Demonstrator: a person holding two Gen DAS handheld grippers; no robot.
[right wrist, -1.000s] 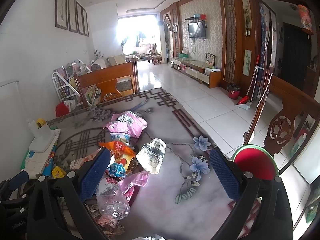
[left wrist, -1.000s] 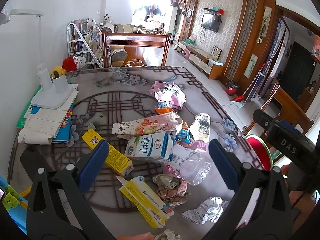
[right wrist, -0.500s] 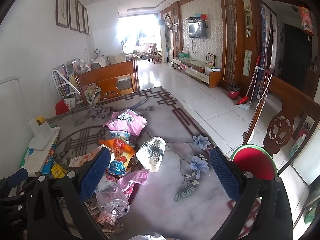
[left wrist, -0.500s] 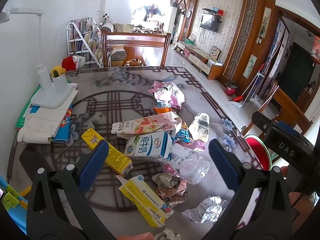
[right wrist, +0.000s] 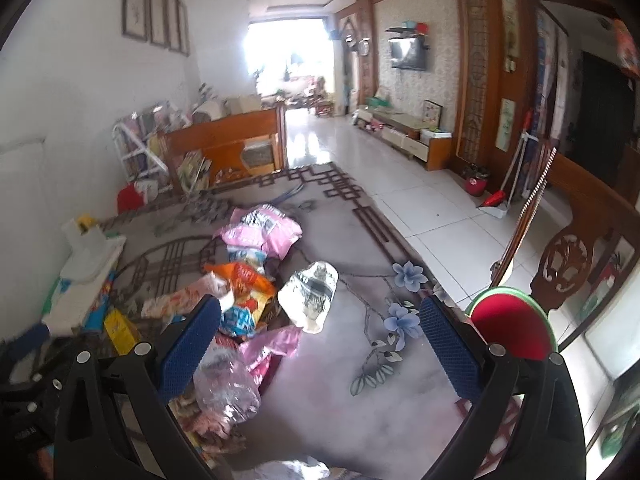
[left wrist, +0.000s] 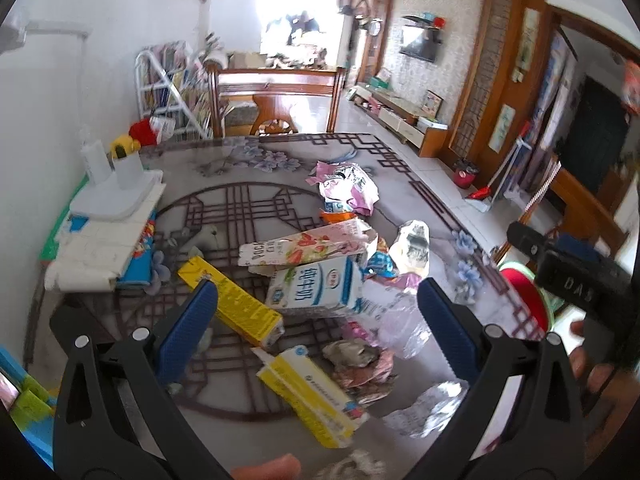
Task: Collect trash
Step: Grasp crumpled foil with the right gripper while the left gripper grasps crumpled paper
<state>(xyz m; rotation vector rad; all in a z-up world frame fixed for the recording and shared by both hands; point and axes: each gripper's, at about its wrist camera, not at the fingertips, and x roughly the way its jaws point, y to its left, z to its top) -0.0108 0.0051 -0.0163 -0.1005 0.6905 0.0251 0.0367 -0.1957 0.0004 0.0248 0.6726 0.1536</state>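
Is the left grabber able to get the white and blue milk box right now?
Probably yes. The left gripper is open, and the milk box lies on top of the pile straight ahead, uncovered.

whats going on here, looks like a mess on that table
A person holds a two-finger gripper in each hand above a table strewn with trash. The left gripper is open over a blue-and-white milk carton and yellow boxes. The right gripper is open near a crushed plastic bottle and snack wrappers. Nothing is gripped yet. A red-lined bin stands beside the table.
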